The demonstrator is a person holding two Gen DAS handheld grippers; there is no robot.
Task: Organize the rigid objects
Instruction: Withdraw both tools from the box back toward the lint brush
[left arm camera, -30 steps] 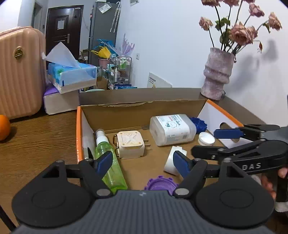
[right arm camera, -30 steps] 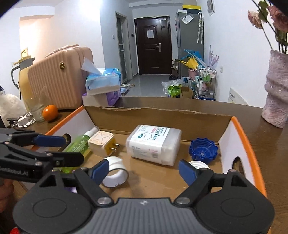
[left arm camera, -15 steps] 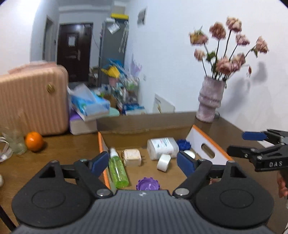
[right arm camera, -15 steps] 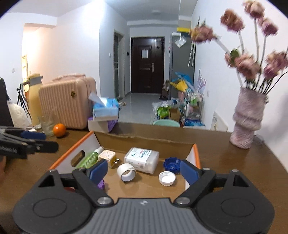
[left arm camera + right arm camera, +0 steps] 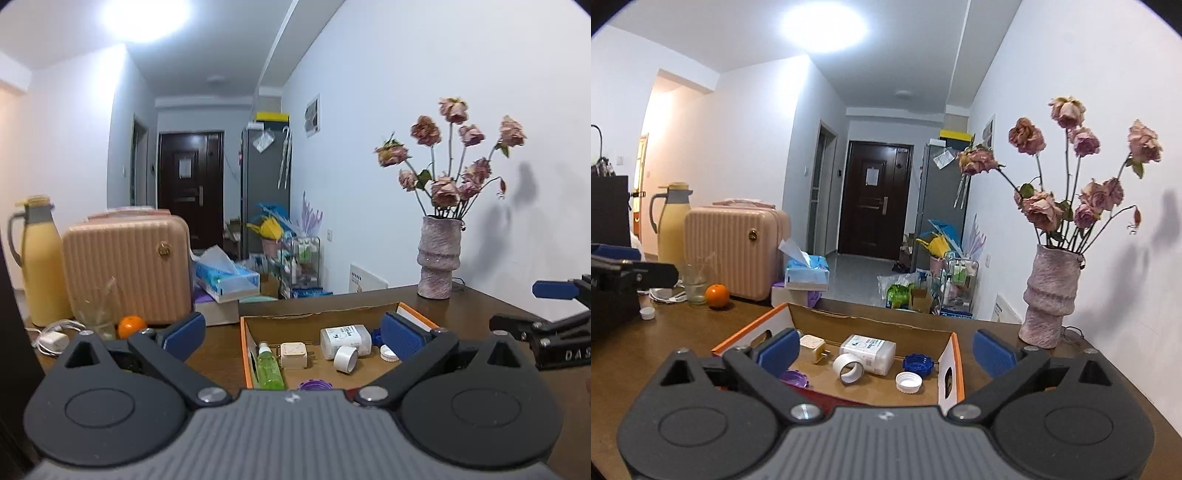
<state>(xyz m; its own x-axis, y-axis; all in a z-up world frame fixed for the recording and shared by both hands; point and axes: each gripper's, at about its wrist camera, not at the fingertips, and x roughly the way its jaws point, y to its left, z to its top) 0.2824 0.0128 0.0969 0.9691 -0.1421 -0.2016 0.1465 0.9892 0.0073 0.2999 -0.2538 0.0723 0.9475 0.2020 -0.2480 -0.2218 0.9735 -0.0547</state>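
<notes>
**Both grippers held empty above a box already filled with small items**

A shallow cardboard box [image 5: 951,369] with orange-edged flaps and oval hand-holes sits on a dark wooden table [image 5: 713,325]; every place below is given relative to this box.

The left gripper [image 5: 291,334] and the right gripper [image 5: 884,350] hang above the box's near edge, the right one to the right of the left. Each has its blue-padded jaws spread wide and grips nothing.

Inside the box lie the things being organized. A translucent green spray bottle [image 5: 269,369] lies lengthwise along the left wall. Beside it is a cream, square plug adapter [image 5: 812,343] with metal prongs. Behind the centre a white rectangular plastic bottle [image 5: 868,349] with a printed label lies on its side. In front of that rests a smooth white tape roll [image 5: 848,368], tilted on its edge. Toward the right wall sit a ribbed blue cap [image 5: 917,363] and a ribbed white cap [image 5: 908,382]. A scalloped purple lid [image 5: 793,378] sits near the front left.

Judging by this, the sorting looks nearly or wholly done. One small white cap [image 5: 647,313] remains on the table well left of the box; whether it belongs to the task is hard to tell at this size. An orange [image 5: 717,296] and a rough, ridged pink vase [image 5: 1049,299] also stand outside the box.
</notes>
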